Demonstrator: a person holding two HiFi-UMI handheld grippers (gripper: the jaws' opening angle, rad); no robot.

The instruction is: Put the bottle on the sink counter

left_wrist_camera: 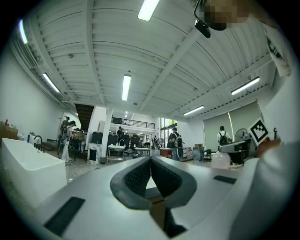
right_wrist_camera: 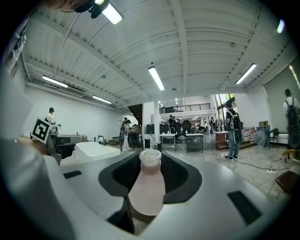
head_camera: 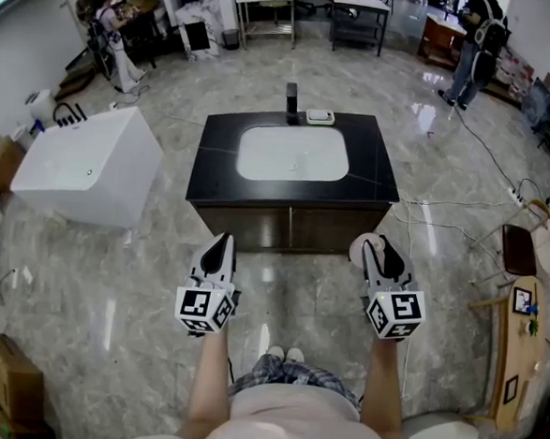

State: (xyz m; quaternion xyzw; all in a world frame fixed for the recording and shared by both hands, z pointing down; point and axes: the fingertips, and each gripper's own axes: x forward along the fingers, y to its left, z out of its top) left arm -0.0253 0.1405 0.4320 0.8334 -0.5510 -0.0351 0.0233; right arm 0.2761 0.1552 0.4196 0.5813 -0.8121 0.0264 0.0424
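The sink counter (head_camera: 367, 178) is a black-topped cabinet with a white basin, standing ahead of me on the marble floor. A dark faucet (head_camera: 292, 102) and a small dish (head_camera: 321, 117) sit at its far edge. My right gripper (head_camera: 379, 243) is shut on a pale, pinkish bottle (right_wrist_camera: 147, 187), which stands upright between the pads with its open neck up. The bottle (head_camera: 359, 250) is short of the counter's front right corner. My left gripper (left_wrist_camera: 150, 161) is shut with nothing in it, and in the head view it (head_camera: 222, 240) hovers before the counter's front left.
A white bathtub (head_camera: 86, 163) stands left of the counter. A cardboard box (head_camera: 1, 373) is at the lower left, and a wooden table (head_camera: 515, 343) and floor cables (head_camera: 473, 204) at the right. A person (head_camera: 477, 50) and metal tables (head_camera: 360, 13) are at the far side.
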